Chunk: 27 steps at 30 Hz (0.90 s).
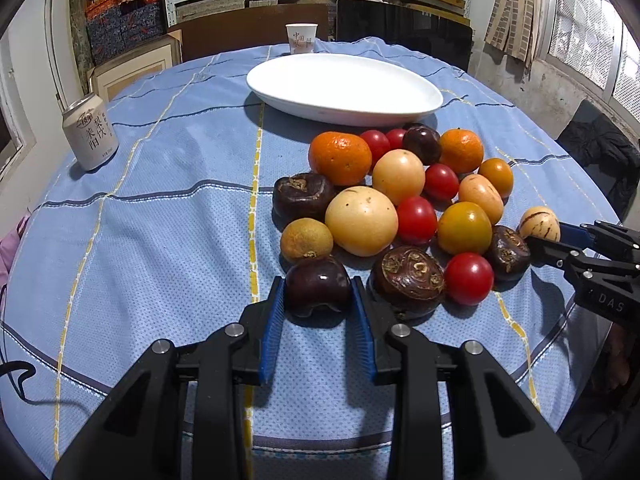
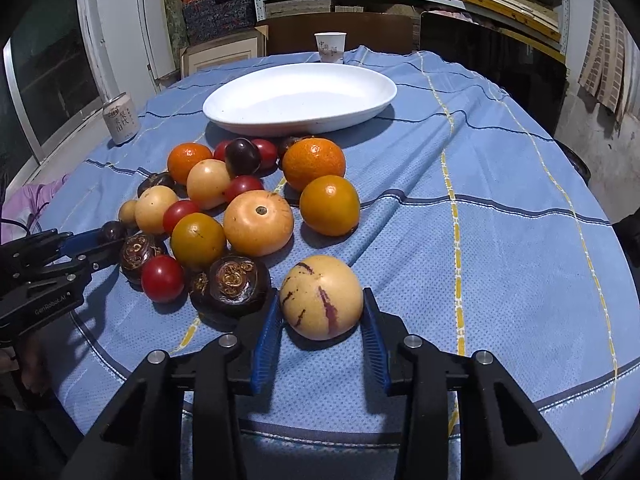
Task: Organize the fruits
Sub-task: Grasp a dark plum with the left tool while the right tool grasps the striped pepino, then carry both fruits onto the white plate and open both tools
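Between the left gripper's (image 1: 318, 294) blue pads a dark purple fruit (image 1: 317, 285) sits clamped, while the right gripper (image 2: 322, 316) hugs a striped pale fruit (image 2: 321, 297), both seemingly bound for the empty white plate (image 2: 224, 114) beyond the fingertips

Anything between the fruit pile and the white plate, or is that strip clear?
Bare blue cloth only, shown in both wrist views; the farthest fruit sit just short of the white plate's rim.

A: Fruit pile (image 1: 404, 200) on blue checked cloth, near side of white oval plate (image 1: 344, 88), plate bare.

B: Mix?

A: Oranges, red tomatoes, pale yellow rounds, dark water chestnuts. Striped cream melon (image 2: 322, 298) just apart, nearest edge; dark plum (image 1: 318, 286) at pile's front.
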Each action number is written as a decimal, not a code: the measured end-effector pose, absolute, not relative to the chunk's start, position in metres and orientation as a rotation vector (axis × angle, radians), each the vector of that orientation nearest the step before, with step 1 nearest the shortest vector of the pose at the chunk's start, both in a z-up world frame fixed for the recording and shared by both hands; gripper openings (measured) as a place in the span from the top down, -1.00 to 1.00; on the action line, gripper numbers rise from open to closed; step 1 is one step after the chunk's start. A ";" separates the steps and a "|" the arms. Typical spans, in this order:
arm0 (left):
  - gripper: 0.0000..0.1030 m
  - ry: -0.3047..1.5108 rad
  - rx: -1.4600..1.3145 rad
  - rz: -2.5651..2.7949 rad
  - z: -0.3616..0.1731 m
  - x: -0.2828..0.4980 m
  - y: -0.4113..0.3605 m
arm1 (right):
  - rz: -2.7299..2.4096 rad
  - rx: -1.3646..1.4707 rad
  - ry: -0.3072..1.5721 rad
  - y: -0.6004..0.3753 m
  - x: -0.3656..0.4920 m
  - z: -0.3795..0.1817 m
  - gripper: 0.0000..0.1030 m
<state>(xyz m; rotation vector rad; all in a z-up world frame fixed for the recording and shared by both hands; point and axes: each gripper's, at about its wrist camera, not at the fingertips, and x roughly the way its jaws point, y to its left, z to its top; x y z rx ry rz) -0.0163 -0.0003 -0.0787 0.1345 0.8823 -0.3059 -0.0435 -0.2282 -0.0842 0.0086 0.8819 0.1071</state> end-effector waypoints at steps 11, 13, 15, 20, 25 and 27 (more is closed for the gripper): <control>0.39 0.857 0.127 -0.295 -0.074 -0.019 0.003 | 0.092 0.022 0.867 -0.229 -0.045 -0.082 0.22; 0.39 0.840 0.122 -0.289 -0.071 -0.021 0.005 | 0.091 0.023 0.866 -0.229 -0.046 -0.081 0.22; 0.39 0.824 0.118 -0.284 -0.067 -0.023 0.007 | 0.091 0.023 0.863 -0.229 -0.046 -0.081 0.22; 0.39 0.805 0.110 -0.280 -0.061 -0.026 0.011 | 0.088 0.027 0.852 -0.230 -0.048 -0.078 0.22; 0.39 0.801 0.103 -0.280 -0.058 -0.026 0.013 | 0.089 0.037 0.847 -0.232 -0.047 -0.077 0.22; 0.39 0.799 0.103 -0.280 -0.057 -0.026 0.013 | 0.091 0.040 0.848 -0.232 -0.046 -0.077 0.22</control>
